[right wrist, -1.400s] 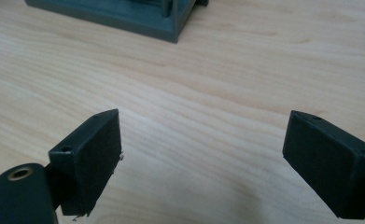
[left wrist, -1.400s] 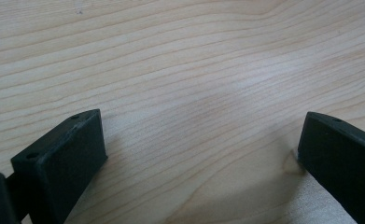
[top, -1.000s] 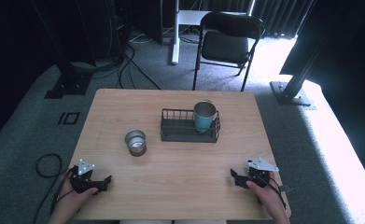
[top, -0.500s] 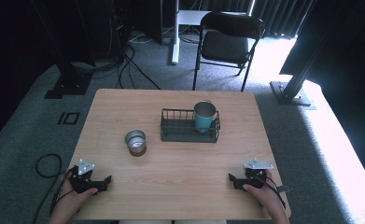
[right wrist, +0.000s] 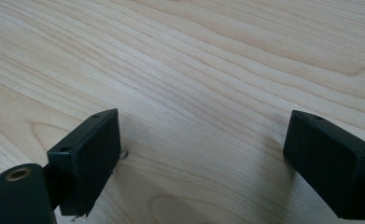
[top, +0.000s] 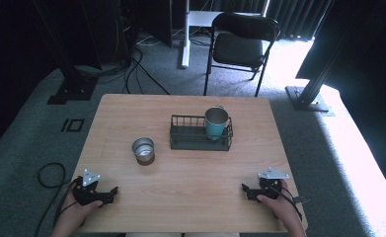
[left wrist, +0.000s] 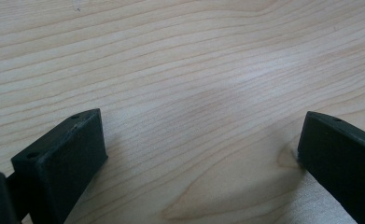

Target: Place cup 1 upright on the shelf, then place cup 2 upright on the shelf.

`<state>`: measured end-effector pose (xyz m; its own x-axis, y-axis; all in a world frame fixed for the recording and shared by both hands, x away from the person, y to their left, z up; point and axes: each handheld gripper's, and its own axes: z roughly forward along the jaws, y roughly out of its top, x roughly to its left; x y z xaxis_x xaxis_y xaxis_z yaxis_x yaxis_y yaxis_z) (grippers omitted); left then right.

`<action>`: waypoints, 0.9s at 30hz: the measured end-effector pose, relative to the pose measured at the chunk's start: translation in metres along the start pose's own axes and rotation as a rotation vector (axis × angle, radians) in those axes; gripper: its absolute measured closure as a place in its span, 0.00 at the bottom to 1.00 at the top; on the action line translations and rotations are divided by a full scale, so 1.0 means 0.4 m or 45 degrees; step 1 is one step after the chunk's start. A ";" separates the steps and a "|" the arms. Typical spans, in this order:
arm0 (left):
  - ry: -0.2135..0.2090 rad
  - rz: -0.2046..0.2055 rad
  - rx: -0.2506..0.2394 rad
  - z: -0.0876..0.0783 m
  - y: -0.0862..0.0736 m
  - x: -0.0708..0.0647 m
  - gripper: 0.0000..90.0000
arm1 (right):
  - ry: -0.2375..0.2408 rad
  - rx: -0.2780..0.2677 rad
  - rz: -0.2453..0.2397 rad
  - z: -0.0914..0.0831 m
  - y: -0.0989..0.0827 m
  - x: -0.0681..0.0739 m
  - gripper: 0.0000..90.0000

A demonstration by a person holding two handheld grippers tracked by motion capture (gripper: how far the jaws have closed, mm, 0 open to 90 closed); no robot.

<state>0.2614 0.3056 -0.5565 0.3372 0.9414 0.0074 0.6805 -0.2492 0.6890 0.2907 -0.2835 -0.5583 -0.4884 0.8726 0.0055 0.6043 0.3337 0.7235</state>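
Metal cup (top: 143, 150), the short silvery one, stands upright on the table (top: 190, 197), left of centre and just beside the wire basket (top: 200, 133) without touching it. A second cup (top: 216, 122), teal and taller, stands upright inside the right end of that dark basket. So: two cups, one basket, two grippers.

The table is pale wood with a strong flowing grain, close up in both gripper views. Around it lies grey carpet; a black folding chair (top: 245, 42) stands beyond the far edge, dark stands and cables lie off to the left, and bright light falls on the floor at the right.

The left gripper (top: 112, 190) rests at the near left corner of the table in the person's hand, well apart from the metal cup; its jaws stand wide apart over bare wood. The right gripper (top: 245, 188) rests at the near right corner, jaws likewise spread wide with nothing between them.
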 end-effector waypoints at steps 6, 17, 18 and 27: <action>0.000 0.001 0.001 0.000 0.000 0.000 0.02 | 0.000 0.001 0.000 0.000 0.000 0.000 0.12; -0.043 0.038 -0.005 -0.017 0.009 -0.004 0.02 | 0.000 0.001 0.000 0.000 0.000 0.000 0.12; -0.051 0.032 -0.011 -0.019 0.012 -0.005 0.02 | 0.000 0.001 0.000 0.000 0.000 0.000 0.12; -0.139 0.044 -0.043 -0.022 0.041 -0.018 0.02 | 0.000 0.001 -0.001 0.000 0.000 0.000 0.12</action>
<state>0.2644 0.2969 -0.5389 0.4300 0.9016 -0.0463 0.6458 -0.2714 0.7136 0.2908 -0.2835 -0.5582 -0.4885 0.8725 0.0050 0.6044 0.3343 0.7232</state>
